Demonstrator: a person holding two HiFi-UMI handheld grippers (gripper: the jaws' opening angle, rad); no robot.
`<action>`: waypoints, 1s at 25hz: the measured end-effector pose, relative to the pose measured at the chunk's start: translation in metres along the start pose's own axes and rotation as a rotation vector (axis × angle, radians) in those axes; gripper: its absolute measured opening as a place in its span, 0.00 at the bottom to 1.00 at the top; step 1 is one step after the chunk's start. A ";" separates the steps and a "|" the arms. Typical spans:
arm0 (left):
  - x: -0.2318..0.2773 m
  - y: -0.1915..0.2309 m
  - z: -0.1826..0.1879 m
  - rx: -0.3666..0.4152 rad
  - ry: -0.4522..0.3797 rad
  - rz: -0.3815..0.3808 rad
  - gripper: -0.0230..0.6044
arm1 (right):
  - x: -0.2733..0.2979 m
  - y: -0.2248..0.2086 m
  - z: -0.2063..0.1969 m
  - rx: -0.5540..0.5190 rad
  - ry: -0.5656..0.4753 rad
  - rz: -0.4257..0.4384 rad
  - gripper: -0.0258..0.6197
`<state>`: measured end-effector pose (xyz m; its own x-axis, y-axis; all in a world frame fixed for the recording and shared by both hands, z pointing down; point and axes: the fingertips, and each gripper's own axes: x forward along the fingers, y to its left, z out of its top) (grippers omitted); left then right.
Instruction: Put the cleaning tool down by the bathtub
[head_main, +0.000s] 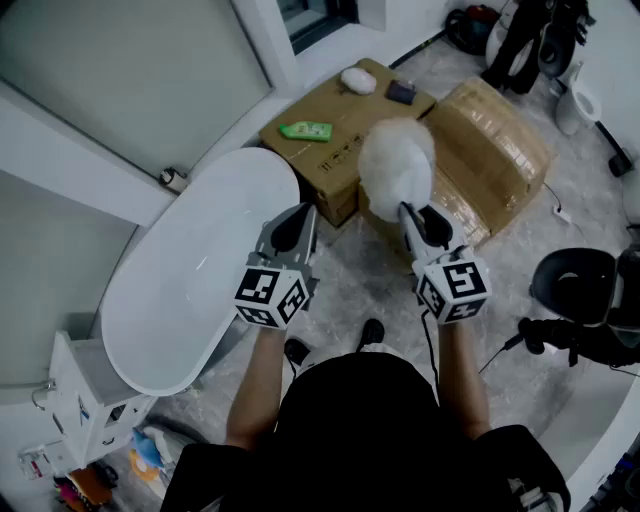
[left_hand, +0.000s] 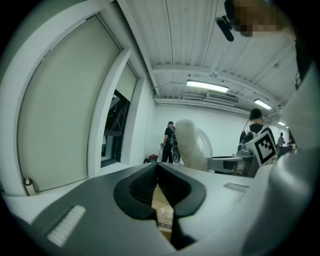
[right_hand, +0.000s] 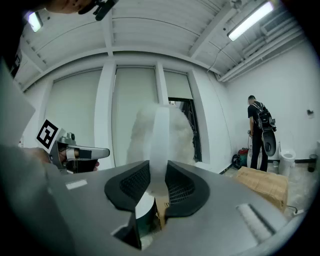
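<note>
Head view: right gripper (head_main: 408, 212) clamps cleaning tool (head_main: 396, 155) — near bathtub (head_main: 190, 270).

The bathtub (head_main: 190, 270) is glossy, smooth white. The cleaning tool (head_main: 395, 155) has a fluffy, woolly white head on a smooth pale plastic handle. The cardboard box (head_main: 330, 105) looks matt brown, the brown parcel (head_main: 495, 150) shiny with tape. The floor (head_main: 350, 285) is mottled grey stone.

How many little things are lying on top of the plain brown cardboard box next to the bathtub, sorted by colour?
Green packet: 1
White fluffy pad: 1
Dark flat object: 1
Total: 3
</note>
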<state>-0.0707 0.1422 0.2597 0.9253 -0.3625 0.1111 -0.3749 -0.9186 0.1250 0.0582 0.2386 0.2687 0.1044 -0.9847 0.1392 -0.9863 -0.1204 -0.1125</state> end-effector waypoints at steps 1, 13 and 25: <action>-0.005 -0.001 0.005 0.008 -0.006 0.000 0.03 | -0.002 0.004 0.005 -0.004 -0.006 0.002 0.19; -0.053 0.007 0.008 0.033 -0.009 0.021 0.03 | -0.011 0.060 0.007 -0.058 0.007 0.085 0.19; -0.064 -0.010 -0.007 0.007 -0.003 0.055 0.03 | -0.030 0.055 0.004 -0.046 -0.023 0.121 0.19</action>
<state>-0.1268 0.1755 0.2580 0.9035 -0.4128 0.1149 -0.4247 -0.8985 0.1114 0.0009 0.2615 0.2548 -0.0136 -0.9944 0.1049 -0.9967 0.0050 -0.0816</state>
